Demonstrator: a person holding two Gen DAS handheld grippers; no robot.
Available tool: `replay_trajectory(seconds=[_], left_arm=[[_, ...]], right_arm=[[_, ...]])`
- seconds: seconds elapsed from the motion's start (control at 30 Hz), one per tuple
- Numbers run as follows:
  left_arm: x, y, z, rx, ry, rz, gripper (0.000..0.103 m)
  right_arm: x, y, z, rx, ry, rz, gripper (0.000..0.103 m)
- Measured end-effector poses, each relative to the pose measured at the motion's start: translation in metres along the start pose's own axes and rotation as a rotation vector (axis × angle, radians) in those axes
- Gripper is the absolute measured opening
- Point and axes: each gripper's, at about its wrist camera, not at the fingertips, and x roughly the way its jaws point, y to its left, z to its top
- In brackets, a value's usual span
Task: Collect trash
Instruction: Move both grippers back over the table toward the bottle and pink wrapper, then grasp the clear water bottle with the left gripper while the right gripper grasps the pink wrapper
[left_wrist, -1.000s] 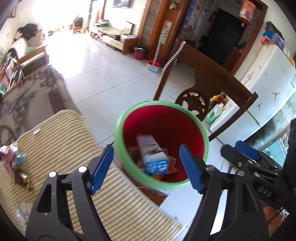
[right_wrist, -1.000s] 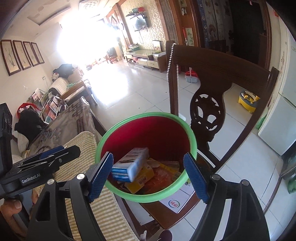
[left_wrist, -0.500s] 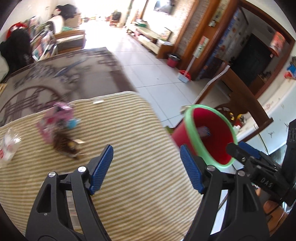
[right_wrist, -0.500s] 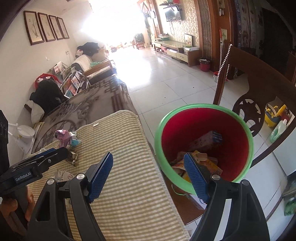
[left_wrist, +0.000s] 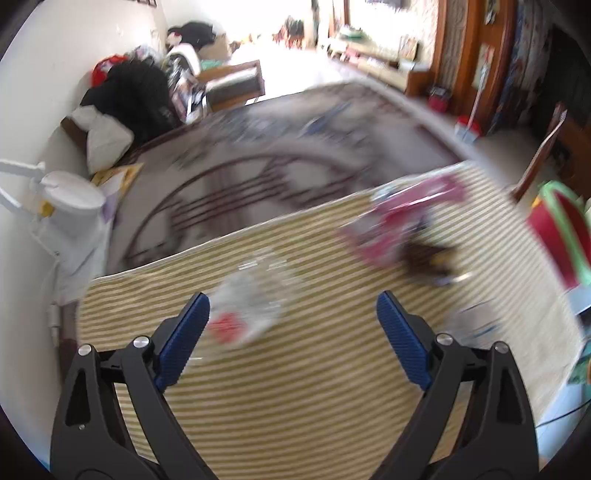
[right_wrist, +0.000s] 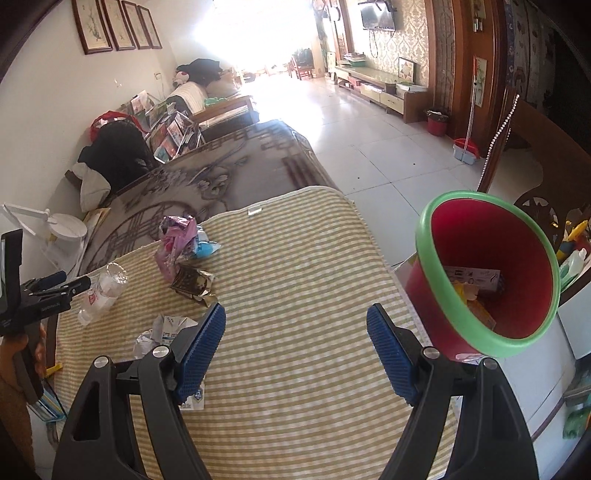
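A red bin with a green rim (right_wrist: 487, 280) stands off the right edge of the striped cloth (right_wrist: 295, 302) and holds cartons and wrappers. On the cloth lie a clear plastic bottle (right_wrist: 101, 290), a pink wrapper (right_wrist: 175, 243), a brown foil wrapper (right_wrist: 192, 282) and crumpled white paper (right_wrist: 159, 332). My left gripper (left_wrist: 293, 325) is open and empty, just above the blurred bottle (left_wrist: 251, 306), with the pink wrapper (left_wrist: 402, 225) to its right. My right gripper (right_wrist: 295, 332) is open and empty over the cloth, left of the bin.
A patterned grey sofa cover (right_wrist: 207, 177) lies beyond the cloth. A white lamp (right_wrist: 62, 227) stands at the left wall. A wooden chair (right_wrist: 546, 155) stands behind the bin. The left gripper's body (right_wrist: 33, 299) shows at the left.
Both grippers have swung left, away from the bin and over the striped cloth. The left gripper now faces the clear bottle. Both stay open and empty.
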Motion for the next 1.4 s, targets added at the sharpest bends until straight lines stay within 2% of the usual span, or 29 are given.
replay_trajectory(seconds=[0.1,0.2,0.27,0.53,0.6,0.63,0.67,0.77,0.9,0.97,1.03,1.1,1.2,1.27,1.4], left_arm=[[0.028,0.024,-0.009,0.106,0.077,0.061,0.090],[0.052,0.028,-0.015,0.192,0.121,0.060,0.090],[0.061,0.032,-0.016,0.203,0.131,0.067,0.090],[0.100,0.030,-0.014,0.180,0.187,0.008,0.089],[0.102,0.030,-0.013,0.156,0.177,-0.016,0.078],[0.103,0.030,-0.013,0.145,0.179,-0.028,0.067],[0.104,0.029,-0.013,0.138,0.178,-0.027,0.061],[0.104,0.028,-0.014,0.118,0.174,-0.029,0.060],[0.091,0.037,-0.016,0.010,0.171,-0.084,0.059],[0.082,0.041,-0.019,-0.053,0.175,-0.096,0.059],[0.071,0.047,-0.026,-0.162,0.190,-0.147,0.060],[0.062,0.052,-0.034,-0.263,0.197,-0.215,0.060],[0.050,0.052,-0.045,-0.352,0.191,-0.278,0.060],[0.045,0.051,-0.049,-0.383,0.188,-0.302,0.060],[0.043,0.046,-0.055,-0.446,0.202,-0.365,0.060]], right_arm=[[0.006,0.015,-0.008,0.001,0.020,0.001,0.076],[0.009,0.027,-0.014,-0.004,0.033,-0.004,0.076],[0.009,0.034,-0.018,-0.006,0.038,-0.008,0.076],[0.011,0.051,-0.017,-0.022,0.049,-0.032,0.076],[0.013,0.055,-0.016,-0.028,0.053,-0.032,0.076],[0.014,0.057,-0.016,-0.031,0.056,-0.031,0.076],[0.016,0.060,-0.015,-0.035,0.059,-0.028,0.076],[0.023,0.069,-0.010,-0.057,0.069,-0.014,0.076],[0.034,0.087,0.004,-0.119,0.074,0.004,0.076],[0.041,0.099,0.016,-0.187,0.077,0.009,0.076],[0.052,0.118,0.035,-0.303,0.084,-0.008,0.076],[0.065,0.139,0.052,-0.440,0.091,-0.041,0.076],[0.091,0.181,0.066,-0.681,0.120,-0.099,0.076],[0.115,0.211,0.063,-0.871,0.142,-0.152,0.076],[0.167,0.243,0.041,-1.181,0.181,-0.274,0.074]])
